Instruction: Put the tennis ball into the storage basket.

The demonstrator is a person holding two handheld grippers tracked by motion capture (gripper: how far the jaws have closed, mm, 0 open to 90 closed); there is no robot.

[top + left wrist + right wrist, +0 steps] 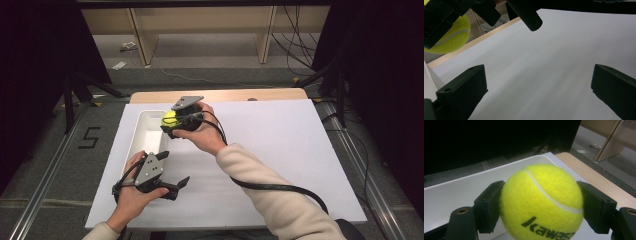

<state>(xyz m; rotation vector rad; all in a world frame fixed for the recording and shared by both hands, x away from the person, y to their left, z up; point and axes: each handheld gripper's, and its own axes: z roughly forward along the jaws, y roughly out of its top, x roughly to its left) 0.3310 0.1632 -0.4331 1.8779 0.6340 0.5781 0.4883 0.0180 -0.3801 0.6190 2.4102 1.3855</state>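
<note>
A yellow tennis ball (541,202) with black lettering is clamped between the two black jaws of my right gripper (540,205). In the high view the right gripper (171,121) holds the ball (169,118) in the air over the right rim of a white rectangular tray (145,132). My left gripper (176,173) rests low near the table's front left, jaws spread wide with nothing between them. In the left gripper view, its jaws (537,87) frame bare white surface, and the ball (450,37) shows at the upper left.
A white sheet (280,150) covers the table, with a strip of bare wood (220,95) along the far edge. A black cable (280,189) trails from the right gripper over the sleeve. Wooden shelving legs and loose cables stand on the floor beyond.
</note>
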